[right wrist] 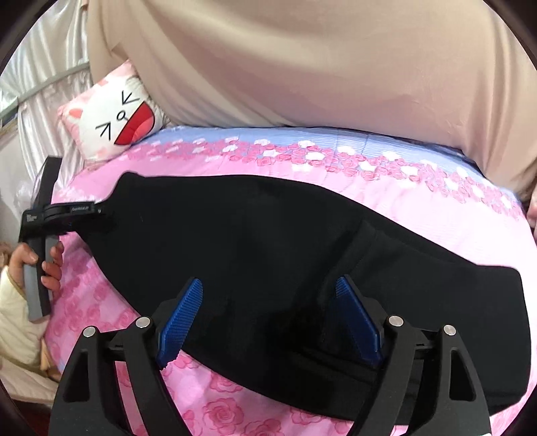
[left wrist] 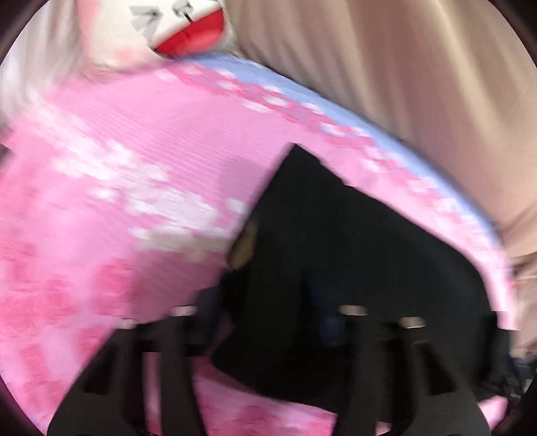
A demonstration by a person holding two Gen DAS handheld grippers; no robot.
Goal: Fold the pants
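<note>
Black pants (right wrist: 268, 255) lie flat on a pink rose-print bed (right wrist: 208, 395), long side running left to right. My right gripper (right wrist: 268, 318) is open, its blue pads (right wrist: 183, 318) just above the near edge of the pants, holding nothing. My left gripper (right wrist: 100, 209) shows in the right wrist view at the left end of the pants, its tips at the cloth's corner. In the blurred left wrist view the pants (left wrist: 352, 268) fill the lower right and the fingers merge with the dark cloth, so the jaw state is unclear.
A white cat-face cushion (right wrist: 114, 117) sits at the bed's far left corner, also in the left wrist view (left wrist: 181, 30). A beige curtain (right wrist: 302, 67) hangs behind the bed. A blue strip (right wrist: 268, 137) edges the far side.
</note>
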